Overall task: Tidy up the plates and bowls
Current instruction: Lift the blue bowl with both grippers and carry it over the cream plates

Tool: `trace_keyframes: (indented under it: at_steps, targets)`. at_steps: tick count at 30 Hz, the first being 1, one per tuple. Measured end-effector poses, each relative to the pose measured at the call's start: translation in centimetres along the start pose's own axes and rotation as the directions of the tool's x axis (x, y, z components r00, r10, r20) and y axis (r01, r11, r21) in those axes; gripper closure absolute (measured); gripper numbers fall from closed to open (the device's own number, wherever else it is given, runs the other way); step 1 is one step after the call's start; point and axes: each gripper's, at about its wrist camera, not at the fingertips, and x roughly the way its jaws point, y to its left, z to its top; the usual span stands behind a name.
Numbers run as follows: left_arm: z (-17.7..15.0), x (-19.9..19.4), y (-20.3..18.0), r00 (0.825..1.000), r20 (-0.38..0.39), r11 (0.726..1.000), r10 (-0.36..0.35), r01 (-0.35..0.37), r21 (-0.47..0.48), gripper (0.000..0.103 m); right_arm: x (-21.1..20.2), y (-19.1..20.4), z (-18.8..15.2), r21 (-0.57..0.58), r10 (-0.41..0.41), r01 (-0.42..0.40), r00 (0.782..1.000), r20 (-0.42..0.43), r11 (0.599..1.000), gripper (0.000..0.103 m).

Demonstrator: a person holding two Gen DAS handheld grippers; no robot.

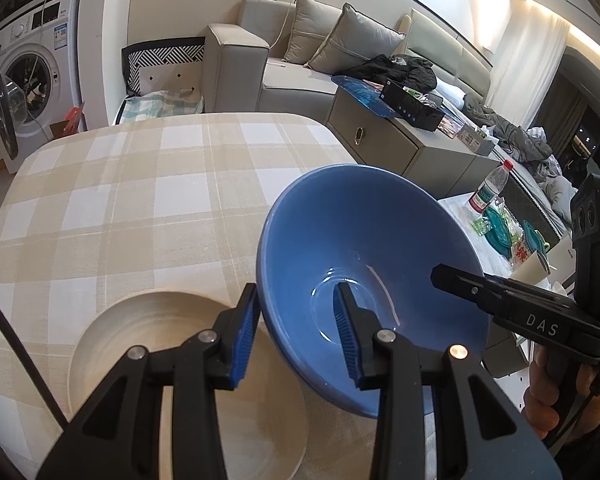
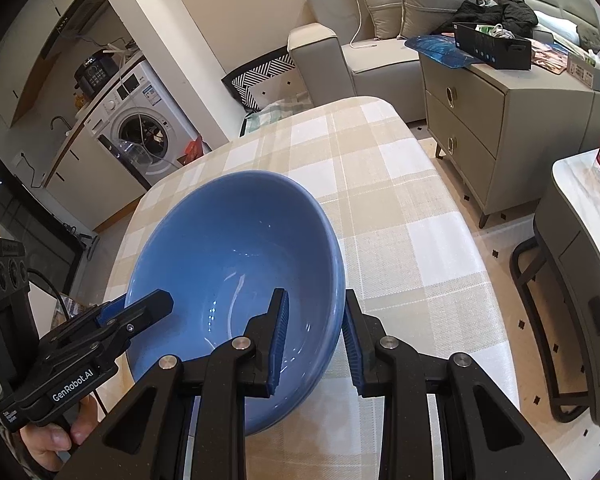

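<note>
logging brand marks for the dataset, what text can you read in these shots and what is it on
"DAS": on the side of the right gripper, left wrist view.
"GenRobot.AI": on the side of the left gripper, right wrist view.
Too small or blurred to read: the washing machine stickers, the water bottle label, the black box print.

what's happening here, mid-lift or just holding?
A person holds a glossy blue ceramic bowl with both tools: the left hand-held gripper and the right hand-held gripper each clamp its rim on opposite sides. The bowl is tilted above the beige checked tablecloth, beside a round cream plate lying on the cloth.
</note>
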Motion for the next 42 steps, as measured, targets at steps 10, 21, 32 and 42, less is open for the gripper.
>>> trace_keyframes:
  at_steps: [10, 21, 32, 42]
  targets:
    - [-0.2, -2.0, 1.0, 1.000, 0.020, 1.000, 0.018, -0.018, -0.007, 0.067, -0.6, 2.1, 0.0, -0.032, 0.013, -0.013, 1.000, 0.001, 0.999, 0.076]
    - [-1.4, -4.8, 3.7, 0.996, 0.043, 0.996, 0.074, -0.072, -0.042, 0.067, -0.1, 5.8, -0.6, -0.078, 0.058, -0.059, 0.998, -0.014, 0.995, 0.076]
    - [-2.9, -7.3, 6.4, 0.992, 0.062, 0.991, 0.113, -0.108, -0.079, 0.067, 0.1, 9.8, -1.6, -0.130, 0.089, -0.092, 0.996, -0.026, 0.987, 0.076]
    - [-4.2, -8.8, 8.2, 0.988, 0.064, 0.985, 0.142, -0.135, -0.106, 0.067, 1.0, 12.2, -2.3, -0.161, 0.113, -0.120, 0.992, -0.050, 0.980, 0.076]
